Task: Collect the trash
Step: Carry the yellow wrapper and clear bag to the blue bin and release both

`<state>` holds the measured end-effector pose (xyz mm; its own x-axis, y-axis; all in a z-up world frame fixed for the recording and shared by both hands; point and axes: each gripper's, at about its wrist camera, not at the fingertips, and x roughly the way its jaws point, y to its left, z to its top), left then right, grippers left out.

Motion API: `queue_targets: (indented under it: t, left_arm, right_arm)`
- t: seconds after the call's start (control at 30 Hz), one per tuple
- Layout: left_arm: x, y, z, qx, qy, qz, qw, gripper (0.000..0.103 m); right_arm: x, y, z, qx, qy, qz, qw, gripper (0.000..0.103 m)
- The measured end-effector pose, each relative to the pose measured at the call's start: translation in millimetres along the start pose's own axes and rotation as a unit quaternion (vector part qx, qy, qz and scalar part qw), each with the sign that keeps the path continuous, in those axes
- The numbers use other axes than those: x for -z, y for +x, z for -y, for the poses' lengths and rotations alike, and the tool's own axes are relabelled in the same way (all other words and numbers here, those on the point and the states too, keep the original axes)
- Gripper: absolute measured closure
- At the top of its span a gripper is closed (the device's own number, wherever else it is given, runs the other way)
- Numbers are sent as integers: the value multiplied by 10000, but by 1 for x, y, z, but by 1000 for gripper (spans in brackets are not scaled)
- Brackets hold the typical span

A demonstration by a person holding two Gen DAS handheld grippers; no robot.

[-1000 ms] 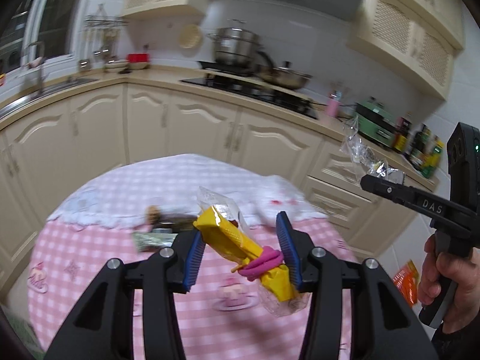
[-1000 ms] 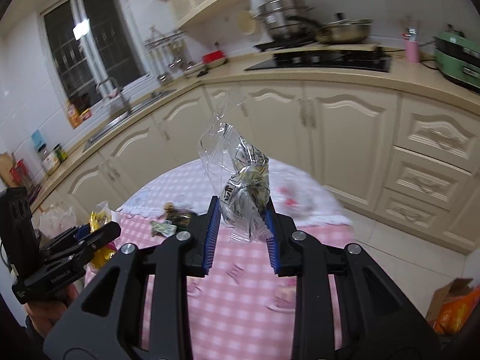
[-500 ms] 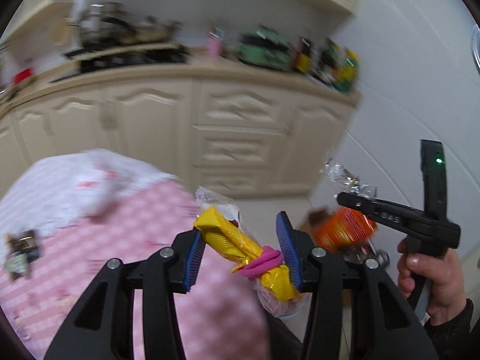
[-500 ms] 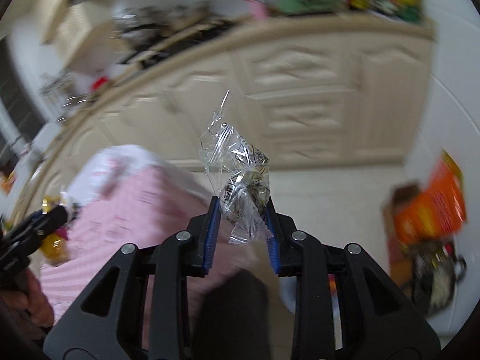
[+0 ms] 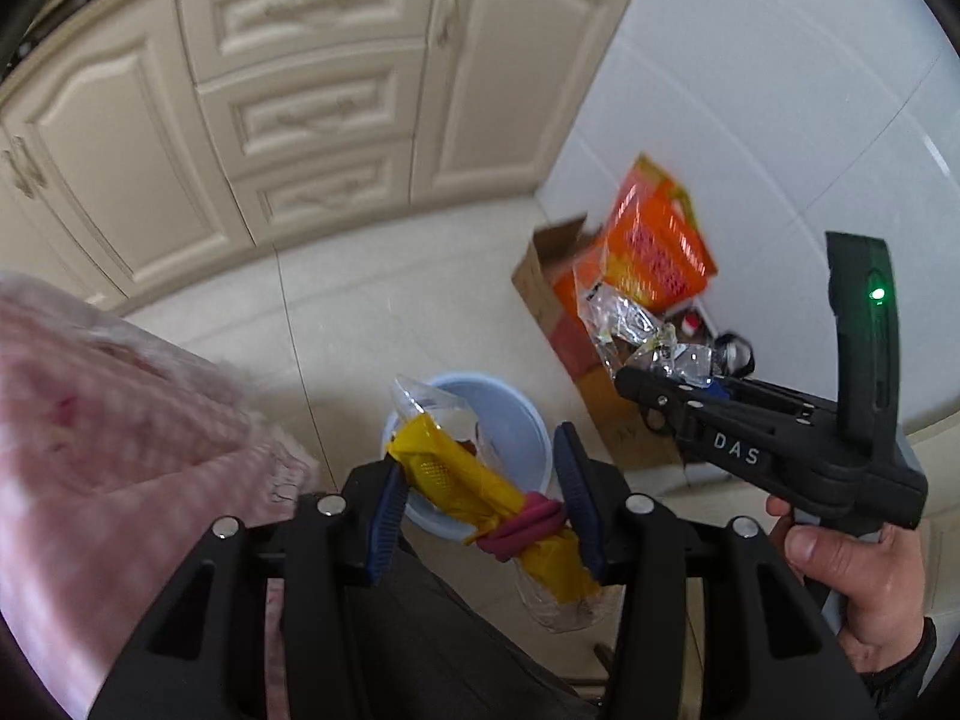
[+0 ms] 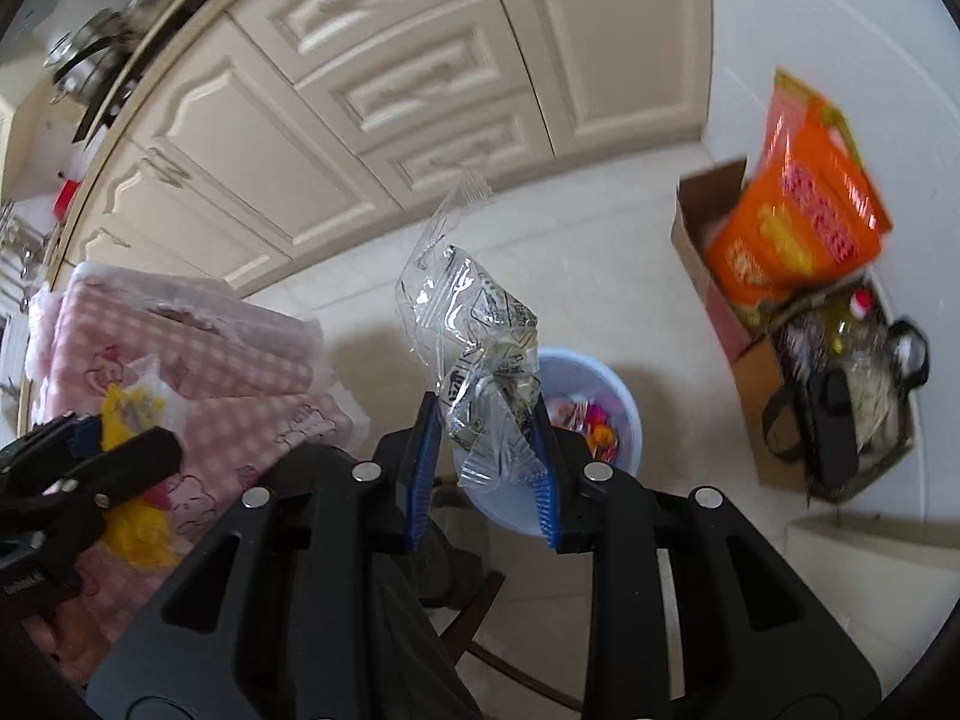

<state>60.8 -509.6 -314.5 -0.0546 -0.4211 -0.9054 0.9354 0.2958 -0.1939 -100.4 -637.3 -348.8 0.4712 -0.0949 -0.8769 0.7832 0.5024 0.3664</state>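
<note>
My left gripper point(image 5: 480, 498) is shut on a yellow wrapper point(image 5: 462, 480) with a pink band, inside a clear bag, held above a light blue trash bin point(image 5: 516, 420) on the floor. My right gripper point(image 6: 483, 462) is shut on a crumpled clear plastic bag point(image 6: 474, 360) and hangs over the same bin point(image 6: 624, 414), which holds some colourful trash. The right gripper also shows in the left wrist view point(image 5: 636, 378), to the right of the bin. The left gripper shows in the right wrist view point(image 6: 120, 456), at the left.
A pink checked tablecloth point(image 5: 102, 420) covers the table at the left. A cardboard box point(image 6: 714, 276) with an orange bag point(image 6: 792, 222) and a second box with dark items point(image 6: 840, 408) stand by the white wall. Cream cabinets point(image 5: 300, 96) stand behind.
Both grippers swung away from the table and tilted down to the floor with their trash still held. The blue bin has come into view beneath them.
</note>
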Motion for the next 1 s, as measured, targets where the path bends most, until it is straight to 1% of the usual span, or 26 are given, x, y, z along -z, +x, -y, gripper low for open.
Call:
queue_targets:
  t: [0.07, 0.17, 0.2, 0.23, 0.27, 0.3, 0.33, 0.37, 0.4, 0.43, 0.53, 0.7, 1.0]
  left_arm:
    - [-6, 18, 1, 16, 40, -209, 9998, 56]
    - [-14, 37, 1, 70, 36, -397, 9992, 56]
    - [-16, 42, 0, 87, 22, -450, 9989, 55]
    - [-18, 49, 0, 142, 32, -524, 9985, 54]
    - [-20, 54, 0, 168, 33, -594, 9981, 47]
    - [-21, 59, -1, 142, 1, -653, 9978, 33]
    - [-23, 59, -2, 86, -35, -639, 9979, 26]
    - [-23, 57, -3, -1, -68, -585, 9983, 20]
    - [-23, 54, -4, -41, -71, -525, 9986, 18]
    - [-24, 51, -6, -68, -57, -470, 9989, 17]
    - [-24, 40, -12, -214, -94, -350, 9991, 15]
    - [-26, 21, -25, -231, -329, -131, 9991, 15]
    - [-21, -25, -27, -262, -345, 338, 9985, 15]
  right_arm:
    - [1, 11, 7, -13, 65, -96, 9999, 75]
    - [2, 22, 11, -28, 106, -218, 9997, 75]
    - [1, 28, 12, -49, 89, -274, 9996, 73]
    - [1, 34, 12, -32, 67, -345, 9994, 68]
    - [2, 42, 13, 83, 36, -476, 9988, 37]
    - [2, 46, 13, 194, 14, -507, 9985, 24]
    - [2, 48, 13, 260, 16, -479, 9985, 17]
    - [2, 49, 16, 256, 107, -459, 9986, 16]
    - [3, 49, 19, 228, 203, -458, 9985, 14]
    - [4, 47, 22, 249, 275, -424, 9984, 9]
    - [5, 44, 26, 356, 367, -362, 9980, 7]
    - [4, 36, 28, 385, 453, -274, 9979, 7]
    - [-1, 19, 8, 399, 340, -136, 9985, 7]
